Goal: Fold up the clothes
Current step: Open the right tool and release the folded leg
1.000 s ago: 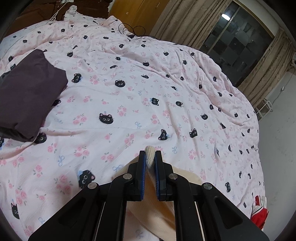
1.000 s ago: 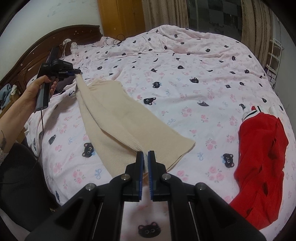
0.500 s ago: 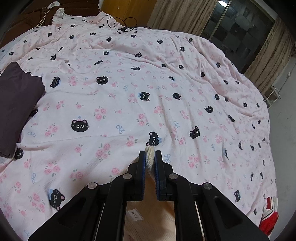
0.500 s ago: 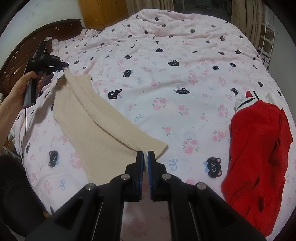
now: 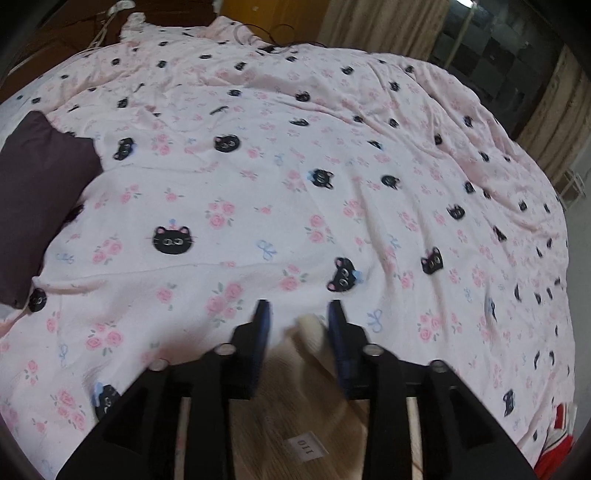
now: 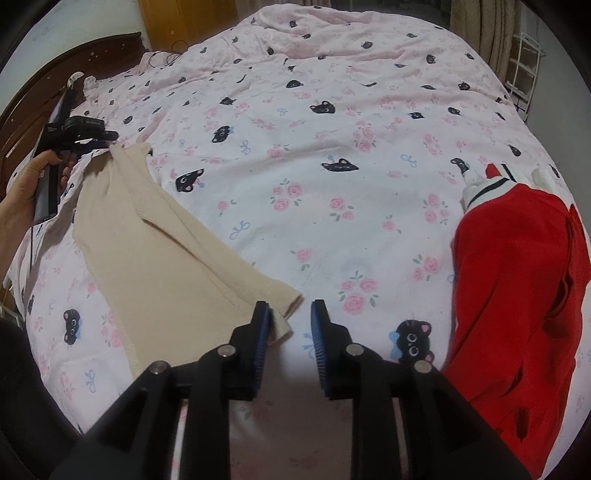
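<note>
Nearest the right wrist camera, the right gripper (image 6: 287, 308) hangs over a pink cat-and-rose duvet (image 6: 332, 122), its jaws opening; the near corner of a cream knit garment (image 6: 166, 254) lies against the left blue pad, clear of the right one and unpinched. That view alone takes in the whole garment, spread flat and running up-left to its far end just below the left gripper (image 6: 107, 138), held in a person's hand (image 6: 26, 188). Only here, too, does a red garment (image 6: 517, 295) with white, black-striped trim show in full, lying crumpled at right, well apart from the cream one.

From the left wrist camera, the left gripper's jaws are likewise opening, with a cream corner standing loose between the pads, nearer the right one, and a white tag (image 5: 306, 446) on the cloth below reading "110" upside down. Farther left, seen only in this view, a dark purple folded cloth (image 5: 37, 199) rests on the duvet. A dark window (image 5: 491, 62) and beige curtains (image 5: 373, 22) stand beyond.
</note>
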`<state>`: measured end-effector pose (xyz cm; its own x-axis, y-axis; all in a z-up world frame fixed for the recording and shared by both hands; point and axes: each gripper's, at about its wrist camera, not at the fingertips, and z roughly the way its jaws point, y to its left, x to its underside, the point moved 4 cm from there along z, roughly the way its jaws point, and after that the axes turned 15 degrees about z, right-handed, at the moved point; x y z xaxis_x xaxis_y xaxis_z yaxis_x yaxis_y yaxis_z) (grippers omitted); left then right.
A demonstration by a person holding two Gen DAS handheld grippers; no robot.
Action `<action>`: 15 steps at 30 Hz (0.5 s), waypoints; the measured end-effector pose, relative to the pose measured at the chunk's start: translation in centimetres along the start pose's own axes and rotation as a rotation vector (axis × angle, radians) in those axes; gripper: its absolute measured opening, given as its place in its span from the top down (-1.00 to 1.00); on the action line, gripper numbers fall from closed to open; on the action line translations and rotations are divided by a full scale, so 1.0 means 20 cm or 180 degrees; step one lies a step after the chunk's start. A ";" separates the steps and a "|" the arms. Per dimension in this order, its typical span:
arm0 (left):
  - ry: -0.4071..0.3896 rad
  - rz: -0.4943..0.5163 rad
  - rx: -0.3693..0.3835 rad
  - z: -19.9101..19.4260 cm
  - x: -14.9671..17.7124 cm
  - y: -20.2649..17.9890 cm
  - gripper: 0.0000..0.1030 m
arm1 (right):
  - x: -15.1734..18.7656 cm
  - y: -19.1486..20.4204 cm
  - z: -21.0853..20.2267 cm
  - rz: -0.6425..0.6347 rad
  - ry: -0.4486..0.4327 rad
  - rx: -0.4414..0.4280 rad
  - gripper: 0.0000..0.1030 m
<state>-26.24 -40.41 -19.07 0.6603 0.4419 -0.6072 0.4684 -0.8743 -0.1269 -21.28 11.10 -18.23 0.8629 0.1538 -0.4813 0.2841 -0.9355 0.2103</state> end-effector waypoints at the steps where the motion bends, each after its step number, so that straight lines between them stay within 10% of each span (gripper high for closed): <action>1: -0.0031 -0.0079 0.0038 -0.01 0.00 0.03 0.24 | 0.00 -0.01 0.00 0.0017 -0.0015 0.0019 0.43; 9: -0.0164 -0.0268 -0.0039 -0.17 0.04 0.25 0.24 | -0.04 -0.09 -0.02 0.0161 -0.0170 0.0213 0.40; 15: 0.0010 -0.0287 0.0415 -0.19 0.19 0.24 0.24 | -0.04 -0.08 -0.04 0.0154 -0.0202 0.0191 0.40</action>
<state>-19.18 -42.13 -19.03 0.6209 0.5203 -0.5864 0.4458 -0.8496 -0.2818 -22.18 12.70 -17.51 0.8463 0.0892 -0.5252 0.2154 -0.9590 0.1841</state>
